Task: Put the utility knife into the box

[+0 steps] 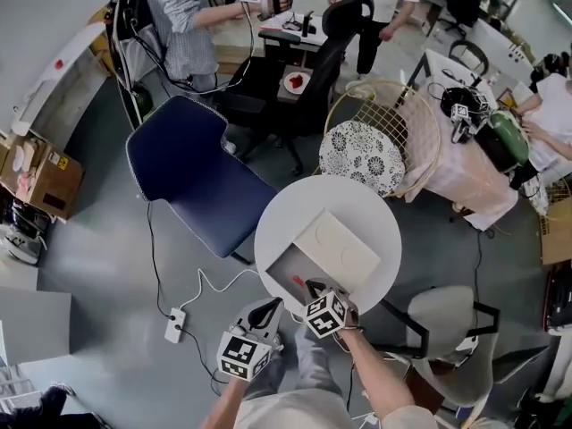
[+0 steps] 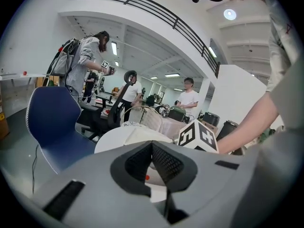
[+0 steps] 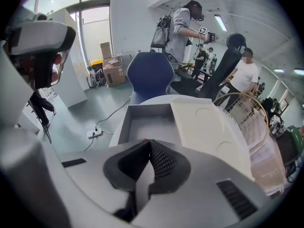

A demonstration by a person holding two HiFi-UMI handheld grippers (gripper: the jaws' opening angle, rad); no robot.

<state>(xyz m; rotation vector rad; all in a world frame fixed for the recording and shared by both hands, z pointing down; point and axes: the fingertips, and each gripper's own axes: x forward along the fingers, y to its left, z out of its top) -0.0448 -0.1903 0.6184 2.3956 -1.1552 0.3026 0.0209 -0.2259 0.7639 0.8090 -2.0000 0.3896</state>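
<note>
Both pairs of jaws were pressed together with nothing pinched between them. The right gripper [image 3: 151,144] had its ribbed pads meeting at the tips, and it pointed steeply down over the near end of the box [image 1: 284,264]. In the head view its marker cube sat just below the box's near edge, with the dark jaw tips reaching over the rim.

The left gripper [image 2: 152,145] was likewise closed and empty. It was held beside the right one, on the person's left and off the near edge of the round white surface [image 1: 357,199], pointing more shallowly towards it.

The utility knife [image 1: 298,281] showed as a small red shape lying on the grey floor of the open box, near the end closest to the person and just ahead of the right jaws, touching neither gripper. In the right gripper view only a sliver of red showed above the jaw tips.

The box's cream lid [image 1: 338,244] lay flat against the base's far side, on the same surface. A blue chair [image 1: 192,172] stood beyond the surface to the left, and a wicker chair [image 1: 420,123] with a patterned cushion stood beyond it to the right.
</note>
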